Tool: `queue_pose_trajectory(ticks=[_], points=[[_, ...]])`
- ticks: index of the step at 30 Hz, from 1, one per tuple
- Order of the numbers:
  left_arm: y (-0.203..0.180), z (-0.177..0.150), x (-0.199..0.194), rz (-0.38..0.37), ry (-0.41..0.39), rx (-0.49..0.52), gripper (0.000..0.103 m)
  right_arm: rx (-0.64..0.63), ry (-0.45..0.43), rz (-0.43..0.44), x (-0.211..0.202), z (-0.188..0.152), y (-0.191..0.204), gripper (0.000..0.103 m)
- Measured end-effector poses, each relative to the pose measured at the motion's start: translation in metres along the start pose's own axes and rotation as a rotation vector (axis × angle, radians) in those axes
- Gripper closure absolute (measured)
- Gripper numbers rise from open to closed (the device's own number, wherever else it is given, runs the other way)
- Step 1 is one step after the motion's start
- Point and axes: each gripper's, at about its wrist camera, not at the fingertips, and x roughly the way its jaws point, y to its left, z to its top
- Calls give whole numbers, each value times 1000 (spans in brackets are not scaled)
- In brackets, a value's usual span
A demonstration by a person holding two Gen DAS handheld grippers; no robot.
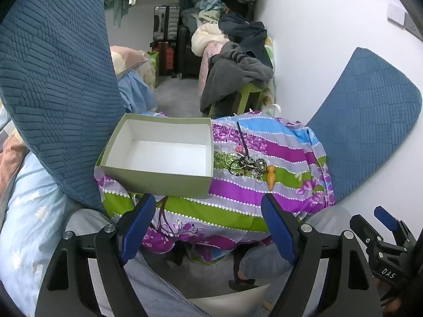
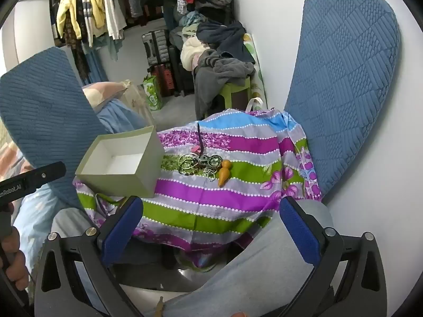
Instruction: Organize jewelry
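An open olive-green box (image 1: 158,155) with a white, empty inside sits on a striped purple, green and blue cloth (image 1: 246,203); it also shows in the right wrist view (image 2: 124,163). To its right lies a pile of jewelry (image 1: 244,165), with rings, chains and dark pendants, an orange gourd-shaped pendant (image 1: 271,176) and a dark strap (image 1: 243,138). The pile (image 2: 202,165) and the gourd pendant (image 2: 224,175) also show in the right wrist view. My left gripper (image 1: 208,208) is open and empty, short of the box. My right gripper (image 2: 211,211) is open and empty, short of the pile.
Blue quilted cushions (image 1: 53,79) (image 2: 343,92) stand left and right of the cloth. The person's grey-trousered knees (image 2: 264,259) are below the grippers. A green stool with clothes (image 1: 238,84), suitcases (image 1: 166,26) and hanging garments are behind. A white wall is at right.
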Motion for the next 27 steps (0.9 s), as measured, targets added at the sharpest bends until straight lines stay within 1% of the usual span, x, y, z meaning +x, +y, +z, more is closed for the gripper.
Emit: queue_pose_trajectory(ticks=[3, 7, 10, 12, 14, 20, 23, 27], points=[[0, 2, -1, 7, -8, 12, 21, 2, 6, -2, -1, 2, 1, 1], [-3, -4, -3, 14, -24, 15, 21, 4, -1, 1, 1, -1, -1, 1], [-3, -4, -2, 16, -21, 7, 21, -4, 1, 3, 8, -3, -1, 1], [3, -4, -2, 2, -20, -1, 21, 1, -5, 12, 4, 4, -5, 1], [4, 1, 0, 18, -17, 7, 21, -3, -4, 16, 4, 4, -3, 1], [7, 3, 0, 15, -22, 6, 21, -9, -4, 7, 4, 4, 3, 1], [2, 3, 2, 16, -17, 12, 21, -5, 0, 9, 5, 4, 3, 1], [-5, 4, -1, 7, -31, 27, 21, -2, 1, 13, 7, 1, 2, 1]])
